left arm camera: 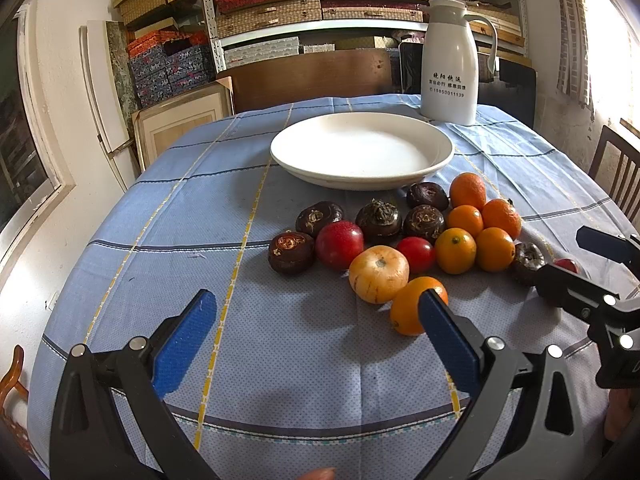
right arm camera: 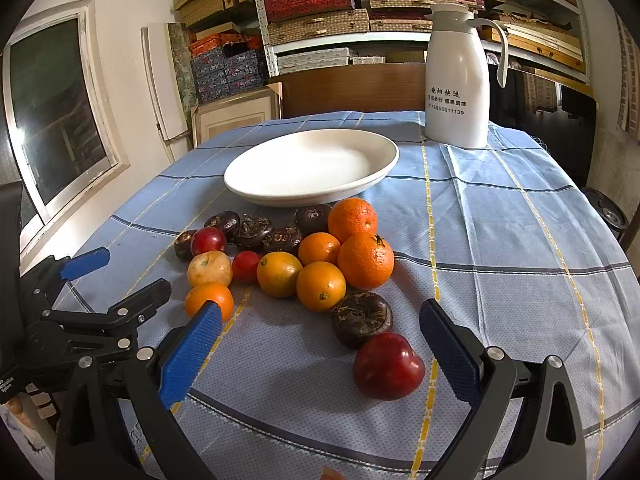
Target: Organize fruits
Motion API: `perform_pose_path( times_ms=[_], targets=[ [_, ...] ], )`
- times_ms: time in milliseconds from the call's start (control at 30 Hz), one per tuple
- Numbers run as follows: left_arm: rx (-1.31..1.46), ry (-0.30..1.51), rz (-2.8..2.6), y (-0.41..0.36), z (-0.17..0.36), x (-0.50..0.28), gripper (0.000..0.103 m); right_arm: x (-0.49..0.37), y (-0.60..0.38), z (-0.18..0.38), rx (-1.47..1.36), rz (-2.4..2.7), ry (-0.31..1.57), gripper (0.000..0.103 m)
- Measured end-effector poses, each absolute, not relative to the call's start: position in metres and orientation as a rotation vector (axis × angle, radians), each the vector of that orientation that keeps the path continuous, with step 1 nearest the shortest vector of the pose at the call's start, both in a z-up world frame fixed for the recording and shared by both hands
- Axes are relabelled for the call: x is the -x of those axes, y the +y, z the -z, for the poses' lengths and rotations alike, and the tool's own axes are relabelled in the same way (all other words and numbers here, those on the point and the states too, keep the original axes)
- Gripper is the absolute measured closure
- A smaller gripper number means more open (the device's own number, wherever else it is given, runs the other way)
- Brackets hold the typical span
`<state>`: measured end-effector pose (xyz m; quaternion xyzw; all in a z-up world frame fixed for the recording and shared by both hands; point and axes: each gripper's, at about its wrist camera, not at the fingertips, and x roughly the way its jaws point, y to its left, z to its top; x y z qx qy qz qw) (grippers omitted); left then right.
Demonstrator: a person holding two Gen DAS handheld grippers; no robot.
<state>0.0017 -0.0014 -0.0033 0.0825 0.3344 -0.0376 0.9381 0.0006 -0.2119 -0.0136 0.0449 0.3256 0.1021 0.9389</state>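
A white plate [left arm camera: 362,150] stands empty on the blue checked tablecloth [left arm camera: 280,340]; it also shows in the right wrist view [right arm camera: 312,166]. In front of it lies a pile of fruit: several oranges [left arm camera: 456,250] [right arm camera: 365,260], several dark water chestnuts [left arm camera: 379,219] [right arm camera: 362,318], red fruits [left arm camera: 339,245] [right arm camera: 388,366] and a pale yellow tomato [left arm camera: 379,274] [right arm camera: 209,268]. My left gripper [left arm camera: 320,332] is open and empty, its right finger in front of the nearest orange [left arm camera: 408,308]. My right gripper [right arm camera: 320,344] is open and empty, with the red fruit and a chestnut between its fingers.
A white thermos jug [left arm camera: 450,64] [right arm camera: 458,80] stands behind the plate at the back right. Shelves of boxes [left arm camera: 320,0] fill the wall behind. A wooden chair [left arm camera: 618,170] stands at the table's right edge. The other gripper shows at the side of each view [left arm camera: 600,280] [right arm camera: 80,300].
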Motion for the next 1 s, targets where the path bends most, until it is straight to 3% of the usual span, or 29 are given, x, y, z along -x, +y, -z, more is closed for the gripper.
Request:
perform_pose_path(
  times_ms=[1000],
  targets=[
    [-0.172,0.687,0.079,-0.0027,0.0050,-0.0029,0.004,-0.0001,-0.2100,0.0135,-0.090,-0.209,0.664,0.003]
  ],
)
